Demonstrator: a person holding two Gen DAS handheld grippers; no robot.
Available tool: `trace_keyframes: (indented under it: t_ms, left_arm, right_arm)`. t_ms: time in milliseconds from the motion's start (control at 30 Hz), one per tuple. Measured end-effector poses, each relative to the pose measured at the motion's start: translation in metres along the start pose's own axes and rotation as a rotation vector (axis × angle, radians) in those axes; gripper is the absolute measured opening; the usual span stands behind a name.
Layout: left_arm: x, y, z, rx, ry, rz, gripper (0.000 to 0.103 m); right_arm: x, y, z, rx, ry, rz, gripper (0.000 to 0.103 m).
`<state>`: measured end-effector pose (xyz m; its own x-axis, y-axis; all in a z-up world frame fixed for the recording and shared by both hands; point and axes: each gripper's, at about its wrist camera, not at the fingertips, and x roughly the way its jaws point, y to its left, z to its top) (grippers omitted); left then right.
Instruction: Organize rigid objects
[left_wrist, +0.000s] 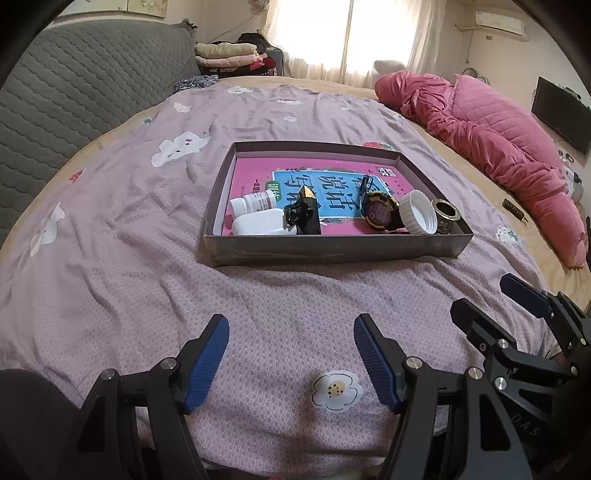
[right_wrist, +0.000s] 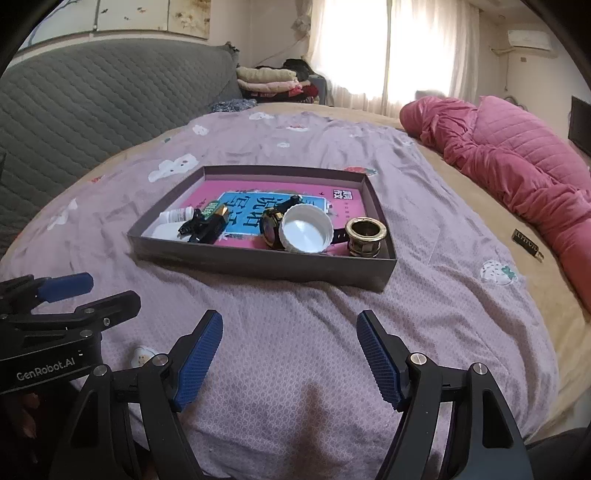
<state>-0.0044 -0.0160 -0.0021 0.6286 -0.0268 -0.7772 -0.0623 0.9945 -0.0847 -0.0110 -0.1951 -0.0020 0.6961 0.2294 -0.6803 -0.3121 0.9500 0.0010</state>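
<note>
A shallow dark box (left_wrist: 332, 253) (right_wrist: 266, 264) lies on the purple bedspread, lined with a pink book (left_wrist: 255, 173) (right_wrist: 207, 195). Inside it sit a white pill bottle (left_wrist: 253, 201) (right_wrist: 177, 215), a white case (left_wrist: 264, 222), a black hair clip (left_wrist: 295, 216) (right_wrist: 192, 225), a black and gold box (left_wrist: 308, 206) (right_wrist: 214, 221), a wristwatch (left_wrist: 380, 212) (right_wrist: 269, 225), a white lid (left_wrist: 417, 212) (right_wrist: 306, 229) and a brass ring fitting (left_wrist: 445, 214) (right_wrist: 365, 236). My left gripper (left_wrist: 291, 332) and right gripper (right_wrist: 290, 328) hover open and empty over the bedspread, in front of the box.
A pink quilt (left_wrist: 491, 136) (right_wrist: 517, 158) lies bunched along the bed's right side. A small dark object (left_wrist: 515, 214) (right_wrist: 526, 240) rests on the tan sheet near it. A grey padded headboard (left_wrist: 74, 92) rises at the left, folded clothes (left_wrist: 229, 55) behind.
</note>
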Motion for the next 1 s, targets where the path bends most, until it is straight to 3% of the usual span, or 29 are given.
trace_keyframes:
  t_ms: [1000]
  left_arm:
    - [0.0048,0.0006,-0.0008,0.002,0.019,0.009,0.070]
  right_arm:
    - [0.0009,-0.0015,-0.0019,0.008,0.004,0.009,0.076]
